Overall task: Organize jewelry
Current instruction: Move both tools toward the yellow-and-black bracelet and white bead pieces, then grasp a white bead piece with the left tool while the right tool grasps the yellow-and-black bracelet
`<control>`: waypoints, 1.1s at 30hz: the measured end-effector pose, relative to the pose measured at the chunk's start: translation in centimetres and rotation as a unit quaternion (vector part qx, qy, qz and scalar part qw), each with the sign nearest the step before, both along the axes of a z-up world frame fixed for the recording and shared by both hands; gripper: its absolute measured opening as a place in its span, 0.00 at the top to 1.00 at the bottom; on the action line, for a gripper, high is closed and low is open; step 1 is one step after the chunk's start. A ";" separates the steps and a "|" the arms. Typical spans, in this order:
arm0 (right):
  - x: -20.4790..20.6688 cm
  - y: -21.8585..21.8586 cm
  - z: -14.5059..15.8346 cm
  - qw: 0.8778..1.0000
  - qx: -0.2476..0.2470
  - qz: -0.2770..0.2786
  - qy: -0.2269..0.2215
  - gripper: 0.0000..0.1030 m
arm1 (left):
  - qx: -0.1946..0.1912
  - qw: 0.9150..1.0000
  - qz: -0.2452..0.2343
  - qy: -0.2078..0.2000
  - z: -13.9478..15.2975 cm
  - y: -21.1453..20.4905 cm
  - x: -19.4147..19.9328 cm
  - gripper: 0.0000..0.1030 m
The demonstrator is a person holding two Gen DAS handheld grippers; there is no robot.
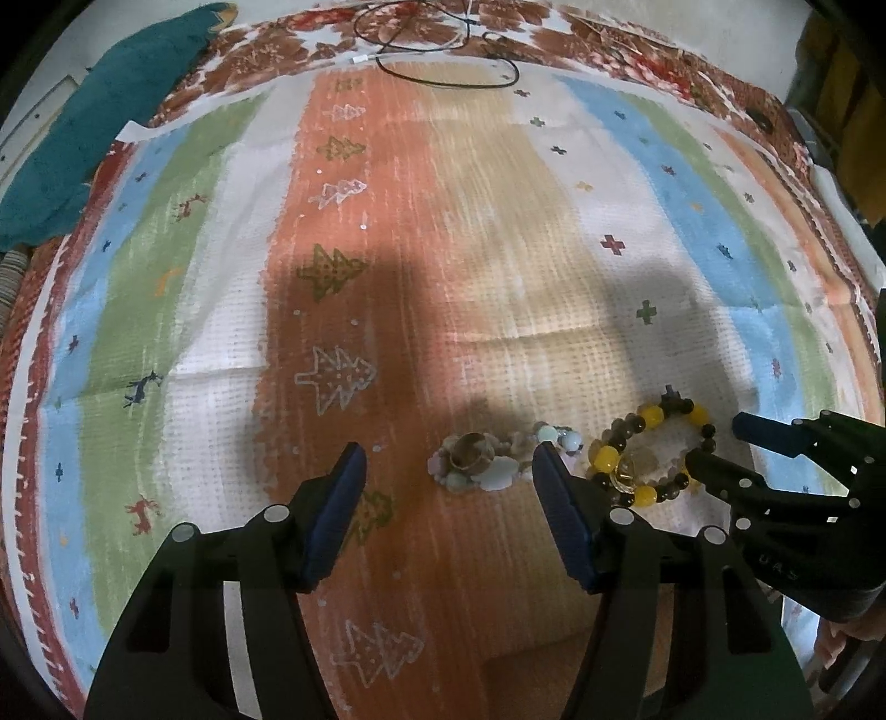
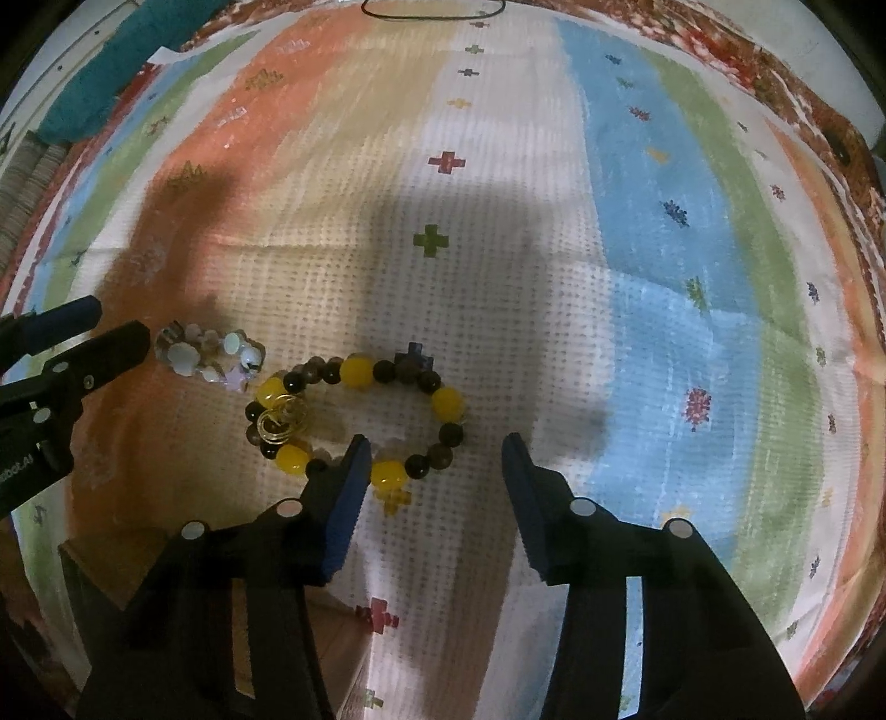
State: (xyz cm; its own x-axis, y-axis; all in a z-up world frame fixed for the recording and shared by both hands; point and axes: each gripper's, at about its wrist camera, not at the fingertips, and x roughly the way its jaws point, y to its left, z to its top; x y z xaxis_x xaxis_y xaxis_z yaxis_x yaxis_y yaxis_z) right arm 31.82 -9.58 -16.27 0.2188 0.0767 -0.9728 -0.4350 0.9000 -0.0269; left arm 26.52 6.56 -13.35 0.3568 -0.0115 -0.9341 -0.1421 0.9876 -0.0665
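Observation:
A bracelet of pale pastel beads [image 1: 498, 476] lies on the striped cloth [image 1: 498, 249], with a gold ring [image 1: 470, 448] resting on it. My left gripper [image 1: 449, 451] hangs open just over it, and its blue pads do not touch the beads. To the right lies a yellow and dark bead bracelet [image 1: 650, 415] with a gold wire coil [image 2: 279, 423] on its left side. My right gripper [image 2: 436, 443] is open above the near edge of that bracelet [image 2: 356, 370], its left finger [image 2: 343, 498] covering a few beads. Each gripper shows in the other's view: right [image 1: 720, 443], left [image 2: 113, 320].
A teal cloth [image 1: 83, 138] lies bunched at the far left, and a black cable [image 1: 443, 83] loops at the far edge. The striped cloth rests on a red patterned cover [image 1: 637, 50]. A brown flat surface [image 2: 111, 565] shows under the near edge.

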 end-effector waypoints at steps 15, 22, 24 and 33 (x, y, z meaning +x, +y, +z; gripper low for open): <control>1.4 0.8 -1.1 1.000 -0.012 0.001 0.001 0.84 | -0.012 0.999 -0.025 0.022 -2.1 -0.7 1.6 0.80; 1.9 0.4 -1.2 1.000 -0.014 0.008 -0.003 0.88 | -0.009 0.999 -0.030 0.028 -2.7 -0.8 1.7 0.83; 1.7 0.3 -1.1 1.000 -0.019 0.010 -0.010 0.89 | -0.007 0.999 -0.027 0.028 -2.6 -0.7 1.7 0.83; 1.2 -0.2 0.1 0.999 -0.015 0.010 -0.034 0.89 | -0.006 1.000 -0.006 0.025 -2.3 0.1 1.6 0.91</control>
